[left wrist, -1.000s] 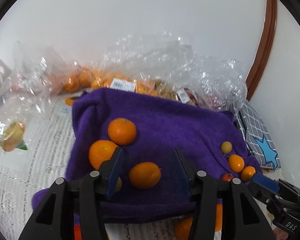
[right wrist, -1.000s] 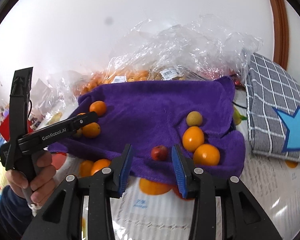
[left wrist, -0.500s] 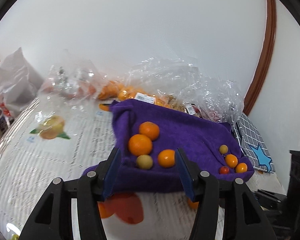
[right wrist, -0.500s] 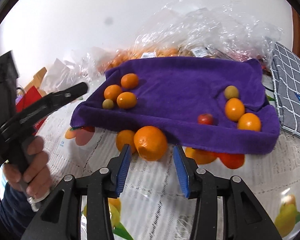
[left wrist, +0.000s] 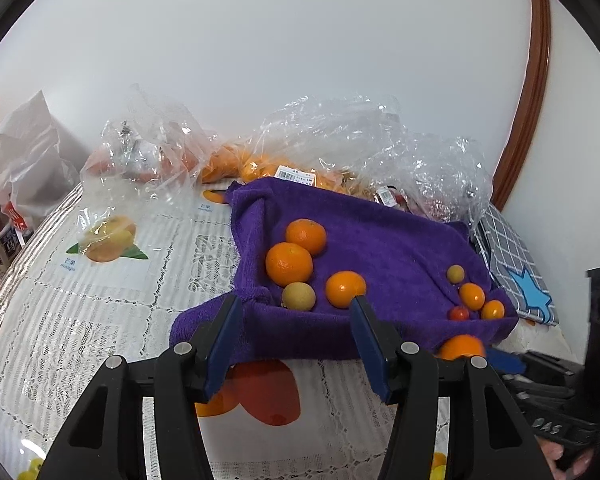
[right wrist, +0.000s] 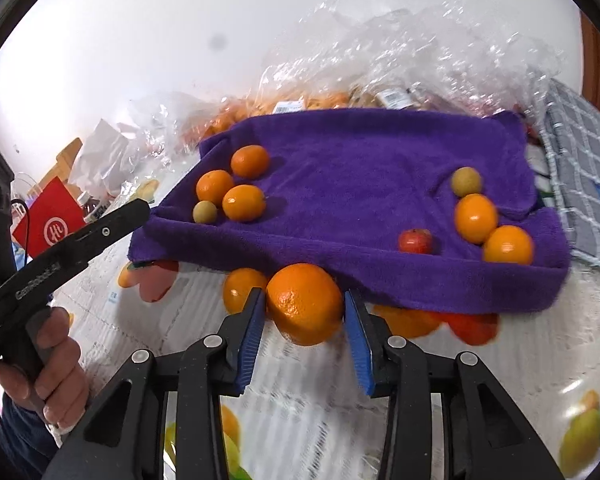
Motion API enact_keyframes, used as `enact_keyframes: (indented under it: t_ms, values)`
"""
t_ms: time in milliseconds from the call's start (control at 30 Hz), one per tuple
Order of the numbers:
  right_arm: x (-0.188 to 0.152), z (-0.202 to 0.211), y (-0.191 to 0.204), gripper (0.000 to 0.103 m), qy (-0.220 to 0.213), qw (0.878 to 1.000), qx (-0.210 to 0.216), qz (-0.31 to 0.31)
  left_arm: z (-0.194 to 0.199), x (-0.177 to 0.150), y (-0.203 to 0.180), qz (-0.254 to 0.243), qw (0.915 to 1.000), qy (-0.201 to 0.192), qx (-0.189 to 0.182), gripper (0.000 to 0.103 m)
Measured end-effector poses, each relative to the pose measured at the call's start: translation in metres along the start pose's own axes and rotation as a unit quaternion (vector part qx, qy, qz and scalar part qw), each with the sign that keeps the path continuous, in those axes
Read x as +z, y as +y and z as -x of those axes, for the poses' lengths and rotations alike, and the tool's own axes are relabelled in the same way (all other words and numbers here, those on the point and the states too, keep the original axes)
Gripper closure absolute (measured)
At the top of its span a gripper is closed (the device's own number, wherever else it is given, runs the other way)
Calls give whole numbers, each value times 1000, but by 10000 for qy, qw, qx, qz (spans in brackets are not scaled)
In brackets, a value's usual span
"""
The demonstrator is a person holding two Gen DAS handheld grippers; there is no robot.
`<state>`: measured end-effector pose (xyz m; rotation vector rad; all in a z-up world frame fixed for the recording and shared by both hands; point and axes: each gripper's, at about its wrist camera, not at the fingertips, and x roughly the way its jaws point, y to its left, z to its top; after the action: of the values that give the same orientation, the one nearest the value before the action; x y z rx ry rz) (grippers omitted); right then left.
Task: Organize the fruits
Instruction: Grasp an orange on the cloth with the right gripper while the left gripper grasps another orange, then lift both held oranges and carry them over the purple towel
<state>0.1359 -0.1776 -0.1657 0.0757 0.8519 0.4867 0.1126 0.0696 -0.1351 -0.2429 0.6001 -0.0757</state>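
currently the right gripper (right wrist: 304, 322) had a large orange (right wrist: 305, 303) between its blue pads (right wrist: 252, 330), the fruit filling the gap from pad to pad, and the jaws were closing on it. the orange sat just in front of the near edge of the purple towel (right wrist: 356, 184), over the lace tablecloth (right wrist: 312, 404). a smaller orange (right wrist: 241, 288) lay just beside it on the left, partly behind the left pad.

on the towel, left cluster: three oranges and one small yellow-green fruit (right wrist: 205, 212), close together. right cluster: a yellow-green fruit (right wrist: 465, 181), two oranges touching (right wrist: 476, 218), and a small red fruit (right wrist: 415, 241) near them.

left gripper (left wrist: 296, 336) hovered released, nothing between its pads, aimed at the towel's near left corner. from that view the left cluster sat just beyond the fingertips; the pale round fruit (left wrist: 298, 297) was nearest. the large orange showed at the towel's front edge on the right (left wrist: 460, 347).

clear plastic bags (left wrist: 340, 140) with more oranges were heaped behind the towel against the wall. a grey checked cloth (left wrist: 512, 264) lay right of the towel. a hand (right wrist: 54, 364) gripped the left tool's handle.
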Motion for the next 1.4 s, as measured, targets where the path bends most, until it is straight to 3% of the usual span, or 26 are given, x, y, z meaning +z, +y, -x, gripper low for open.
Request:
enact_keyframes:
  t_ms: [300, 600, 767, 867, 1400]
  values:
    - [-21, 43, -49, 63, -304, 9968, -740, -84, -7, -14, -35, -579, 9954, 458, -615, 50]
    - [-33, 50, -70, 63, -389, 9949, -913, -170, -29, -27, -72, -739, 9891, 1118, -608, 50]
    - [-35, 51, -73, 63, -361, 9956, -838, -212, -36, -28, -75, -614, 9874, 1275, -704, 57]
    - [-36, 51, -79, 63, -366, 9960, -719, -377, -44, -31, -79, -688, 9859, 1431, -521, 72]
    - [-36, 51, -83, 63, -373, 9962, -614, -485, -26, -28, -71, -514, 9920, 1037, -498, 73]
